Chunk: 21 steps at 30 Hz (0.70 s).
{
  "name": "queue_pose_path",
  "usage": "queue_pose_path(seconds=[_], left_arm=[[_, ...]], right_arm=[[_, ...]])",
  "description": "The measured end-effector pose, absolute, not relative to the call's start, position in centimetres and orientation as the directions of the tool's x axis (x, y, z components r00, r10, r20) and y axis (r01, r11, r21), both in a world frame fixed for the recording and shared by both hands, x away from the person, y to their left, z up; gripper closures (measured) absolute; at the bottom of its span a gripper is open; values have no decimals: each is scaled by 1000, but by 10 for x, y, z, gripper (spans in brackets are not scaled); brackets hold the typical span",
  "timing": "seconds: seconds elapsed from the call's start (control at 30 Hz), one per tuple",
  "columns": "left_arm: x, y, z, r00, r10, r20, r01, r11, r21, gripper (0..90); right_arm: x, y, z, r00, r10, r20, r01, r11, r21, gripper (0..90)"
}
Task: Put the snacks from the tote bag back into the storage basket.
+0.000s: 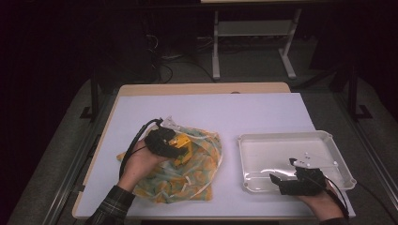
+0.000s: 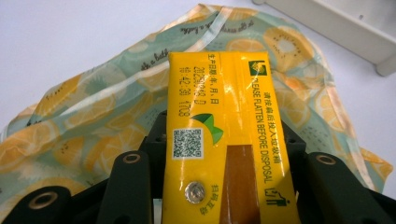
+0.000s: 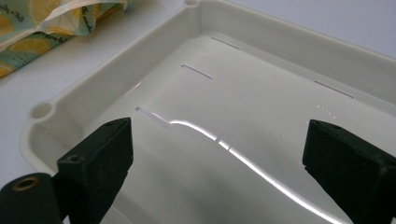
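Note:
My left gripper [image 1: 180,149] is shut on a yellow drink carton [image 2: 224,135], whose printed side with a QR code faces the left gripper view. The carton [image 1: 183,146] hangs over a lemon-patterned cloth bag [image 1: 187,173] lying at the table's left. In the left gripper view the bag [image 2: 93,112] spreads behind the carton. My right gripper [image 1: 277,180] stands open with nothing between its jaws, low over the near left part of a white plastic tray [image 1: 328,140]. In the right gripper view the tray's bare floor [image 3: 243,107] lies between the two black fingers [image 3: 100,154].
The white tabletop [image 1: 211,110] has free room behind the bag and the tray. A corner of the tray [image 2: 355,28] sits at the top right of the left gripper view. Table legs and cables stand on the dark floor beyond the far edge.

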State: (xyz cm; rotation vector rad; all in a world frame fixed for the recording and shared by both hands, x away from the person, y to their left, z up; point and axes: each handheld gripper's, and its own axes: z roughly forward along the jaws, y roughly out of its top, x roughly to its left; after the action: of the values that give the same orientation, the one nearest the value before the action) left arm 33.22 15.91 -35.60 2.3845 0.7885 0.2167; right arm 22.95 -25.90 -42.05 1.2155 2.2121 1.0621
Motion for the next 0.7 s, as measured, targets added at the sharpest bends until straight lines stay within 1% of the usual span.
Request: queue_pose_path(seconds=[0.53,0.7], left_arm=[[333,153,-334,825,564,-24,455,-639,621,532],[334,150,-328,831,555,-33,448,-632,632,532]], right_arm=[[230,-259,-420,-546,838,16,535,333,776,81],[230,-260,-421,-545,838,11,533,336,776,81]])
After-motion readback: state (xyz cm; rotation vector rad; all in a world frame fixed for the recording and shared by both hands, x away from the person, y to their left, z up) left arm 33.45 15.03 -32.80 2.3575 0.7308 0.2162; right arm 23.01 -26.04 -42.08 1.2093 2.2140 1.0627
